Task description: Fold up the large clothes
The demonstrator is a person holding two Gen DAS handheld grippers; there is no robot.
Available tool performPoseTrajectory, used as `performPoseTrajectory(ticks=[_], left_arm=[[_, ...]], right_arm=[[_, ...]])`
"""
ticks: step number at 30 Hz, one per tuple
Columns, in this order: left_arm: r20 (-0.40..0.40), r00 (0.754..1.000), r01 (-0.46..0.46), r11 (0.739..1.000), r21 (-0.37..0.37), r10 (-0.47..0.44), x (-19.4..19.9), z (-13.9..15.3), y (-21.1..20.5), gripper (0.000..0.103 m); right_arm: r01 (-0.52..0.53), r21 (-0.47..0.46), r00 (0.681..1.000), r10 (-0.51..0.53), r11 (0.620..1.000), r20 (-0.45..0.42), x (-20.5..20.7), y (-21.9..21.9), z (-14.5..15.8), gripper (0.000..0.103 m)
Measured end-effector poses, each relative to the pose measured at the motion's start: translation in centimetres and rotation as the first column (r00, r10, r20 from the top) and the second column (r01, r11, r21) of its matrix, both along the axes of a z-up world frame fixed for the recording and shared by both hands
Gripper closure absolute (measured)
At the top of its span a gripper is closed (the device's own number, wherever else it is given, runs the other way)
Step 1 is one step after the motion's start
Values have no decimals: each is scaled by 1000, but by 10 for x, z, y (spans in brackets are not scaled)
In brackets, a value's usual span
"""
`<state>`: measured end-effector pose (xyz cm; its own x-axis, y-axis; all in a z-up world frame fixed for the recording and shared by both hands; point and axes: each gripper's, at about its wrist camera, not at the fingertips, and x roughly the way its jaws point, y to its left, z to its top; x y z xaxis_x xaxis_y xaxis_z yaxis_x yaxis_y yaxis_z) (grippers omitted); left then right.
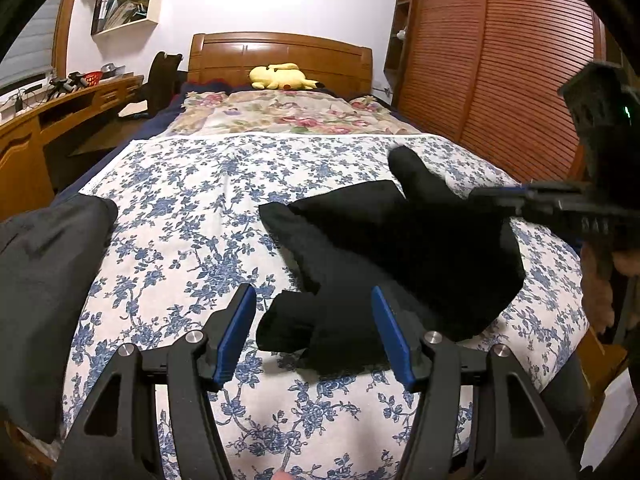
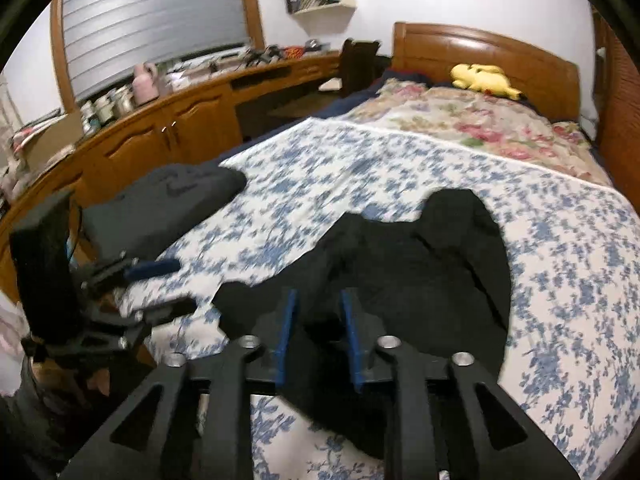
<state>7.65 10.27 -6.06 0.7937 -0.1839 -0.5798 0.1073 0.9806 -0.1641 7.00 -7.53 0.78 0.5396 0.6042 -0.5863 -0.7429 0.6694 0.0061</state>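
A black garment (image 1: 400, 240) (image 2: 420, 264) lies crumpled on the blue-flowered bedspread (image 1: 192, 200) (image 2: 360, 168). My left gripper (image 1: 316, 332) is open and wide, just above the garment's near sleeve end, its blue pads (image 1: 240, 332) clear of the cloth. My right gripper (image 2: 318, 320) hovers over the garment's near edge with a narrow gap between its pads; black cloth shows through the gap and the pads do not press it. Each gripper appears in the other's view: the right one (image 1: 492, 196) at the garment's right side, the left one (image 2: 168, 286) at the bed's left edge.
A folded dark grey garment (image 1: 48, 280) (image 2: 168, 200) sits at the bed's left edge. Further back lie a rose-patterned quilt (image 1: 280, 116), a yellow plush toy (image 1: 280, 77) and the wooden headboard (image 1: 280, 52). A long wooden desk (image 2: 168, 120) runs along the left, a slatted wardrobe (image 1: 500, 80) along the right.
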Motion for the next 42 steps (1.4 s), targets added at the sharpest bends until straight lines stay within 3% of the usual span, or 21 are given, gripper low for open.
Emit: performPoseTrajectory(ticks=[2, 8, 12, 21, 31, 42], left_arm=[[3, 1000, 1, 1000, -2, -1, 0, 0, 0, 41], [13, 1000, 26, 1000, -2, -26, 4, 3, -8, 41], [22, 998, 53, 999, -2, -53, 9, 4, -19, 41], [59, 990, 125, 992, -6, -124, 14, 9, -50, 41], [87, 979, 188, 982, -11, -186, 15, 13, -75, 41], [-3, 969, 246, 969, -15, -246, 32, -8, -95, 41]], right_arm=[[1, -8, 1000, -1, 1000, 0, 1, -1, 0, 64], [41, -18, 995, -39, 999, 95, -30, -13, 24, 64], [110, -38, 988, -105, 993, 118, -29, -35, 21, 64], [236, -64, 970, -231, 970, 78, -18, -65, -5, 64], [288, -97, 958, -285, 953, 40, -11, -76, -19, 64], [282, -108, 959, -279, 953, 42, -8, -78, -26, 64]])
